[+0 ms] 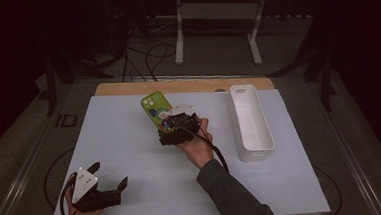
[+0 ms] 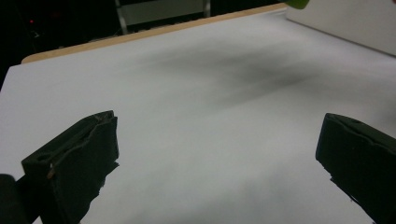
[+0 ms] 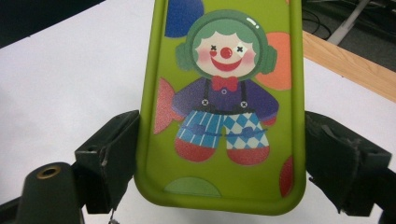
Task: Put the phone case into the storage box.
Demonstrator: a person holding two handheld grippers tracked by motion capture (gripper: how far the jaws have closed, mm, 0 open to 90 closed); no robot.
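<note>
Spanning everything beneath both tools, the broad white tabletop sheet with a wooden far edge (image 1: 130, 141). Standing well off to the right gripper's right side, the long white plastic rectangular bin (image 1: 251, 124), lying empty and open-topped. Lying flat on the sheet between the jaws of the right gripper (image 1: 172, 128), the green rubbery phone case printed with a clown figure (image 3: 224, 93), lower end nearest the camera and camera-cutout end pointing away. Closing on the case's two long edges, the right gripper's black jaws: both pads seeming to press the sides in the right gripper view, so probably gripping, though whether firmly cannot be told. Resting far back toward the near-left corner, the left gripper (image 1: 107, 177), jaws spread wide over bare sheet (image 2: 201, 116) and holding nothing. Risking a slip: biting only the soft rim near one end, letting the case pivot or droop once lifted, or flexing inward and popping free under harder squeezing. Risking also a clipped bin wall while carrying rightward, if that bin is the goal.
</note>
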